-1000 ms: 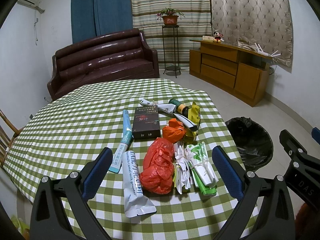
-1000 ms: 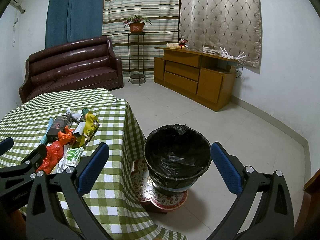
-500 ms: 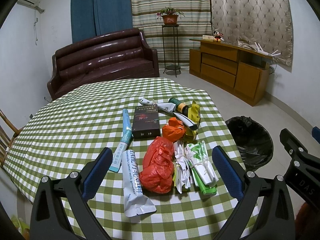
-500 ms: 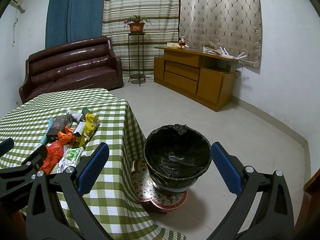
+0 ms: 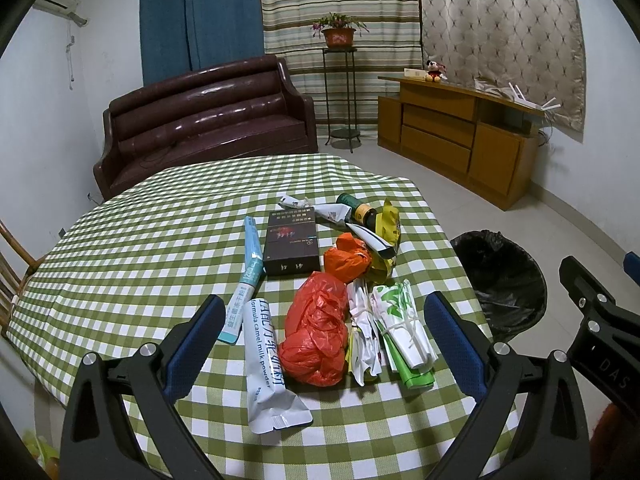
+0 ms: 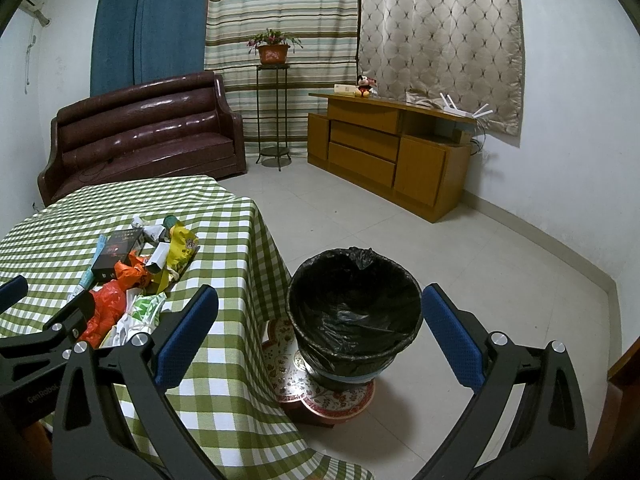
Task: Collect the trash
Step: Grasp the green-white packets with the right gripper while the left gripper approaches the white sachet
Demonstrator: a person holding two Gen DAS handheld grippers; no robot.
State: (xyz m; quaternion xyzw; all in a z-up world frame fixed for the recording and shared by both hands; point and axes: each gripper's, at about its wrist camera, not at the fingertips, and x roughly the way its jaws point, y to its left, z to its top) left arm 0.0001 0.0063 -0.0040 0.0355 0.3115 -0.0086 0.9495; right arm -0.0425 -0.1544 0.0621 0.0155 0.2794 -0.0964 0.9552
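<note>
Trash lies in a heap on the green checked table (image 5: 132, 264): a red plastic bag (image 5: 316, 332), a white milk powder sachet (image 5: 268, 368), a green and white wrapper bundle (image 5: 404, 328), an orange bag (image 5: 346, 258), a dark box (image 5: 292, 244), a long blue packet (image 5: 246, 280), a yellow packet (image 5: 386, 226) and a small bottle (image 5: 358, 208). My left gripper (image 5: 324, 348) is open above the near side of the heap, holding nothing. A bin lined with a black bag (image 6: 354, 304) stands on the floor beside the table. My right gripper (image 6: 318, 336) is open, empty, facing the bin.
The bin rests on a patterned red stool (image 6: 324, 396) close to the tablecloth's hanging edge. A brown sofa (image 5: 204, 124), a plant stand (image 5: 340, 92) and a wooden sideboard (image 6: 388, 152) line the far walls. Tiled floor (image 6: 500, 280) spreads to the right of the bin.
</note>
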